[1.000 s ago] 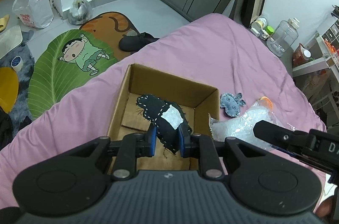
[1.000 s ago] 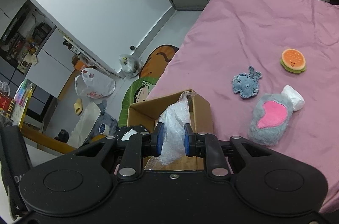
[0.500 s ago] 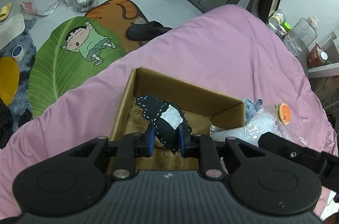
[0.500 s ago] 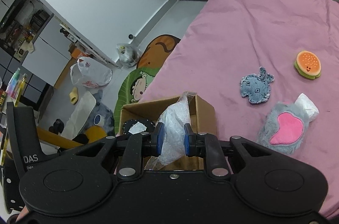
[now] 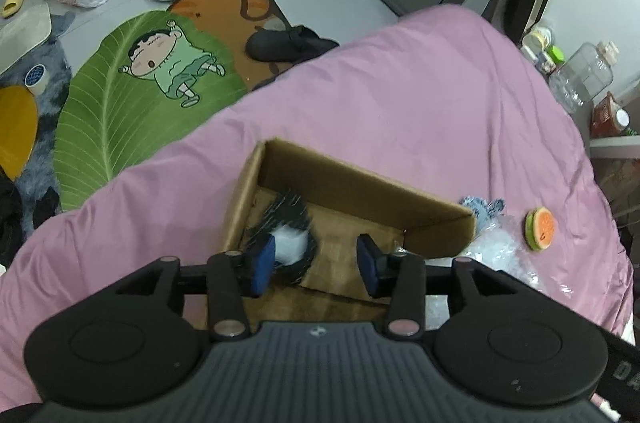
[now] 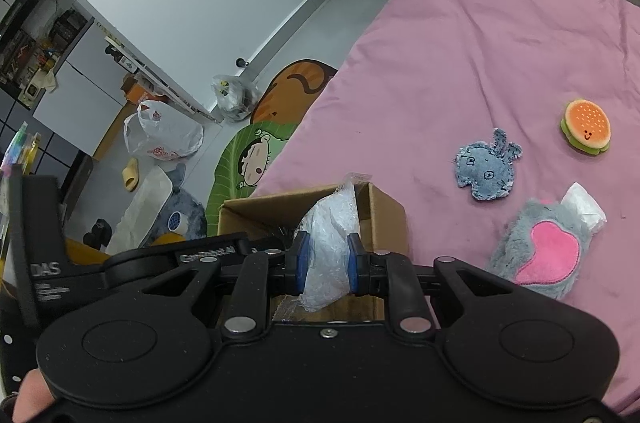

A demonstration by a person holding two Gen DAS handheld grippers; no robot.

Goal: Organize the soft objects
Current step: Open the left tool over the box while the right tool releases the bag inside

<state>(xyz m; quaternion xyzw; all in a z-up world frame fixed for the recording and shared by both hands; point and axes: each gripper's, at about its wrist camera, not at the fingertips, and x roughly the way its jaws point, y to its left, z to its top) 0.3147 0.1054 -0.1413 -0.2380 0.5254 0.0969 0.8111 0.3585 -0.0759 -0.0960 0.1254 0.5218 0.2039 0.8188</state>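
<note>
A black felt toy with white stitching, blurred, lay in the open brown cardboard box on the pink bed; a crumpled clear plastic bag hung above the box's rim.

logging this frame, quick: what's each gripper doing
left gripper: open, black plush blurred below, over the box
right gripper: closed on plastic bag

Black felt toy is motion-blurred inside box.

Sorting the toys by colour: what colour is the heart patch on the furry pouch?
Pink, on the grey furry pouch; clearest in the right wrist view.
</note>
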